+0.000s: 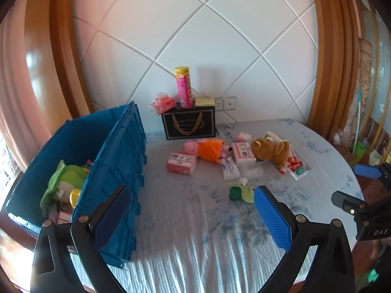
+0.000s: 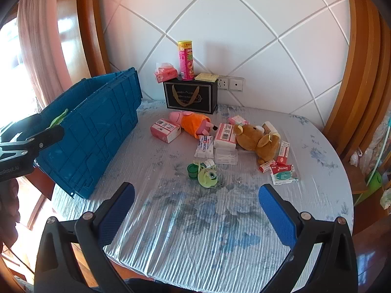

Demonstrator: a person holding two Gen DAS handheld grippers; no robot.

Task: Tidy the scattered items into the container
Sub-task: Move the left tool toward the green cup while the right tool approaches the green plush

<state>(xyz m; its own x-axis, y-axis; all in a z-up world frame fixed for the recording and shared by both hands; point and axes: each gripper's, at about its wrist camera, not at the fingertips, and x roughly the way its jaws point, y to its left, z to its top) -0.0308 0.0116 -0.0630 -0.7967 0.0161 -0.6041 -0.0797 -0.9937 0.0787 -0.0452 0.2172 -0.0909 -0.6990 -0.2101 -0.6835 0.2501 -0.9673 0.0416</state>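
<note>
A blue crate [image 1: 114,161] stands at the table's left, also in the right wrist view [image 2: 97,131]; a green plush [image 1: 64,183] lies inside. Scattered mid-table: a pink pig plush [image 2: 193,122], a brown bear plush [image 2: 256,141], pink boxes [image 2: 165,129], a white-pink pack [image 2: 226,135], a tube pack [image 2: 205,147], a green one-eyed toy [image 2: 207,175] with a small green cup [image 2: 193,171], and medicine boxes [image 2: 283,171]. My left gripper [image 1: 190,214] is open and empty beside the crate. My right gripper [image 2: 195,210] is open and empty above the table's near part.
A black gift box [image 2: 190,95] stands at the back wall with a pink snack can [image 2: 185,59], a tissue pack [image 2: 166,72] and a yellow pad [image 2: 206,77] on it. The table's flowered cover [image 2: 195,232] ends at a rounded right edge. Wooden frames flank both sides.
</note>
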